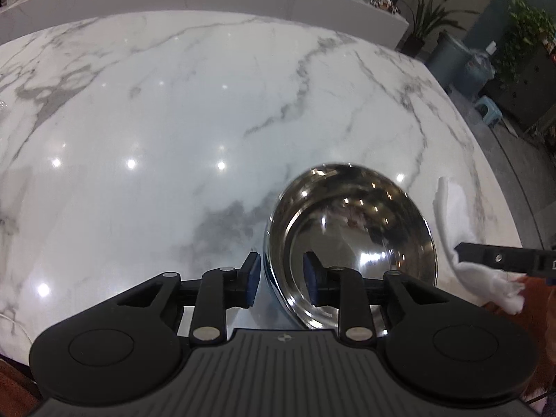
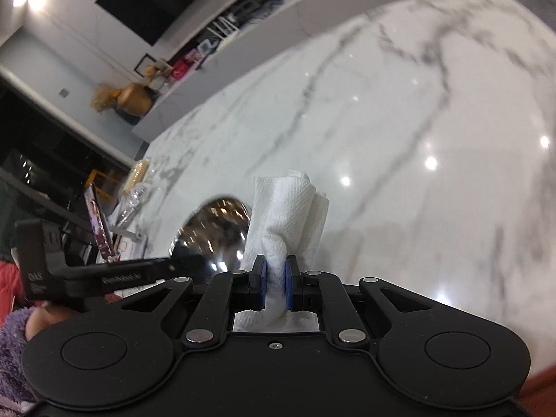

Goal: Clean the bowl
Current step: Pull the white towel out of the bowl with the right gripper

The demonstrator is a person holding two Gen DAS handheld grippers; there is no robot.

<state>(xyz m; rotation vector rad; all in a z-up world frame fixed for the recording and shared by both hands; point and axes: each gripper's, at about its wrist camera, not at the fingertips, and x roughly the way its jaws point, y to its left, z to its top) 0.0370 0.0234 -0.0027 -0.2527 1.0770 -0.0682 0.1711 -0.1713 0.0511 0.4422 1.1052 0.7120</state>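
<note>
- Left gripper (image 1: 281,283): jaws straddle the near rim of the bowl (image 1: 351,246), one blue pad outside the wall, the other inside; the gap looks wider than the wall, so whether the pads actually pinch the rim cannot be told.
- Right gripper (image 2: 274,286): clenched on a bunched white paper towel (image 2: 288,215); the wad stands up and forward from the pads, loose folds fanned at the top.
- Governing relation: in the right wrist view the bowl (image 2: 212,232) lies just left of the towel and slightly ahead; in the left wrist view the towel (image 1: 462,229) hangs just beside the bowl's right rim, apart from it; judged, the coming wipe calls for a short leftward and downward carry into the cavity.
- Nearer hand: the left, already at the rim; the right is near but outside.
- Bowl: round, so no long axis; polished steel, mirror-bright, tilted with its mouth toward the left camera; no residue visible, though reflections could hide smears.
- Position: near edge of the marble countertop (image 1: 173,121).
</note>
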